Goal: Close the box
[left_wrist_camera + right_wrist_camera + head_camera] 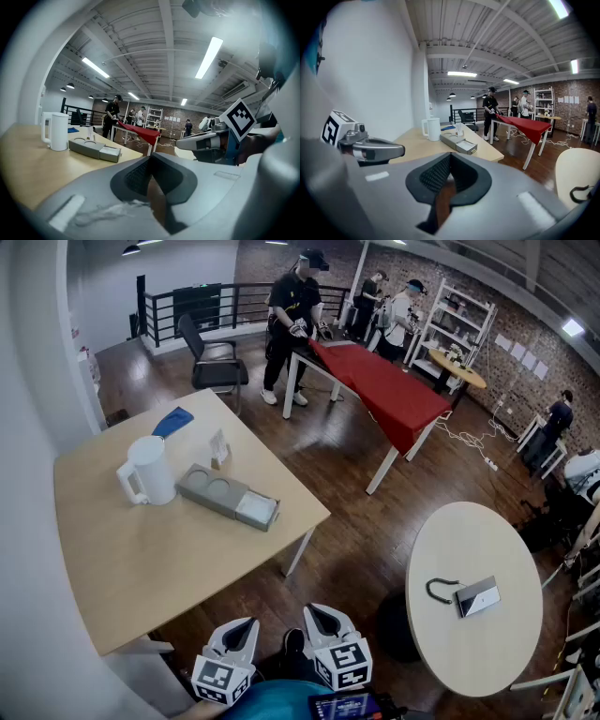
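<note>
Left claw [249, 622] and right claw [314, 609] pressed together, empty; grey box [230, 496] lies open.

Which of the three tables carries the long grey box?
The square light wooden table, where the long grey box lies beside a white kettle. The red-covered table and the round cream table lack it.
</note>
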Motion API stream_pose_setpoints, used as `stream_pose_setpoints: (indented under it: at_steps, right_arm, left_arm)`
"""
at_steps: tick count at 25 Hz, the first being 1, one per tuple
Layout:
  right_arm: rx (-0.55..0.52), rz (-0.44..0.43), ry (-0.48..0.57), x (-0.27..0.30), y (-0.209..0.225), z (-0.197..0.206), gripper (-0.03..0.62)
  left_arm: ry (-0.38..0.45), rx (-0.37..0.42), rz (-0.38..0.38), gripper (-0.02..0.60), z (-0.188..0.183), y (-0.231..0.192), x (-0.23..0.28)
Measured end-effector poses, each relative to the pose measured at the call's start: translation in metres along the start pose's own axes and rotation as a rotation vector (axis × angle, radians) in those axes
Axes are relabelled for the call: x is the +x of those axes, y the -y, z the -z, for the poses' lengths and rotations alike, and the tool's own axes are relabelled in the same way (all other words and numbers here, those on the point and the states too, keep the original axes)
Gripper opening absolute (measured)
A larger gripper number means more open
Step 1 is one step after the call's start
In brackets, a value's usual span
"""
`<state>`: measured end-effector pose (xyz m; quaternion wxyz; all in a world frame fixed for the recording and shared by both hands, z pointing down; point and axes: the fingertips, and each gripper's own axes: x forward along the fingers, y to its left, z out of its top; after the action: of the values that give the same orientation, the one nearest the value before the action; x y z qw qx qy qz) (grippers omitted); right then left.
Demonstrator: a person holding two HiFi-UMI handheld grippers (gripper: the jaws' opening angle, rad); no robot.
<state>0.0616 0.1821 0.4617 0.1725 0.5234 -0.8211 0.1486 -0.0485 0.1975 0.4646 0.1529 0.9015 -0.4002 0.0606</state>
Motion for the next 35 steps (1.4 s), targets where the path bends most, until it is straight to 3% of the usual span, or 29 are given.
stream_pose_setpoints:
  at_steps: [9, 22, 27, 35]
  right_arm:
    - [-0.011, -0.058, 0.020, 0.074, 0.048, -0.033, -0.006]
    - [-0.005, -0.125, 0.029, 0.145, 0.132, -0.072, -0.006]
    - [-0.004, -0.139, 0.026, 0.164, 0.156, -0.074, -0.006]
    - [0.020, -0.137, -0.013, 0.201, 0.165, -0.072, -0.006]
  left_arm:
    - [-0.004, 0.025, -0.075, -0.008, -0.027, -0.042, 0.065]
    - [-0.043, 0.071, -0.097, -0.008, -0.061, -0.059, 0.183]
    - [-0.047, 0.073, -0.115, -0.008, -0.060, -0.064, 0.206]
    - [-0.059, 0.049, -0.162, -0.008, -0.064, -0.108, 0.217]
